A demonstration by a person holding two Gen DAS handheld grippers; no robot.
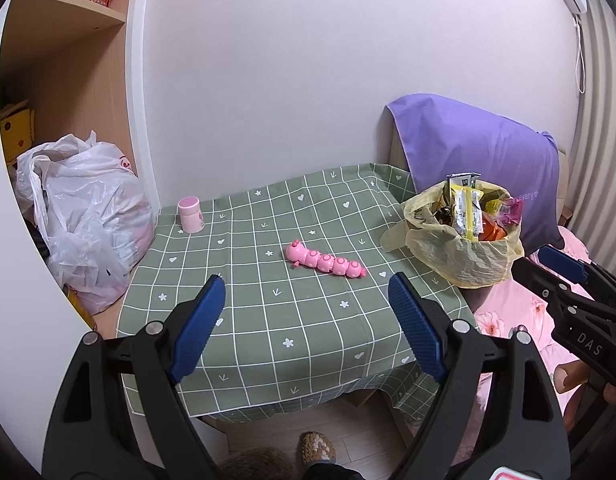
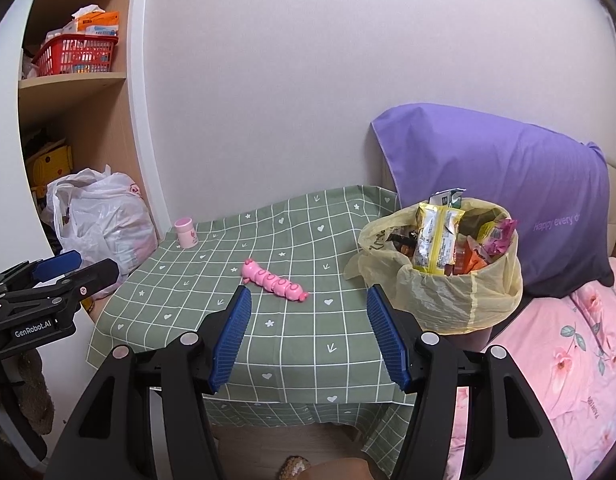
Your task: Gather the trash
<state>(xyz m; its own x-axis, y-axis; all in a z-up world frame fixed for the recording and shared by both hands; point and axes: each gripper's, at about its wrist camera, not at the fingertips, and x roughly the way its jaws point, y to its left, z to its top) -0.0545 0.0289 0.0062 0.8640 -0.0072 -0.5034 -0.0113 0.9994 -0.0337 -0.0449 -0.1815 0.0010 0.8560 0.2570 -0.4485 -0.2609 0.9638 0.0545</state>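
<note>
Left hand-held gripper [image 1: 306,292] spreads wide and empty at lower centre of its view, above the green checked bench [image 1: 268,320]. Centre frame lies a pink caterpillar toy [image 1: 326,266]; the wrapper-stuffed yellow trash bag [image 1: 464,232] sits right, a white plastic bag [image 1: 88,216] left.

Right hand-held gripper [image 2: 308,302] likewise gapes empty at lower centre; trash bag [image 2: 448,276] right, purple pillow [image 2: 508,184] behind it, wooden shelf [image 2: 72,82] upper left.

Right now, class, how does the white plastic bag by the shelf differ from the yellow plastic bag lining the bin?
The white plastic bag is bunched closed at the top; the yellow plastic bag gapes open, showing snack wrappers. The white one slumps beside the green checked tablecloth against the wooden shelf; the yellow one stands upright at the table's right edge. Both are thin, crinkled and full.
</note>
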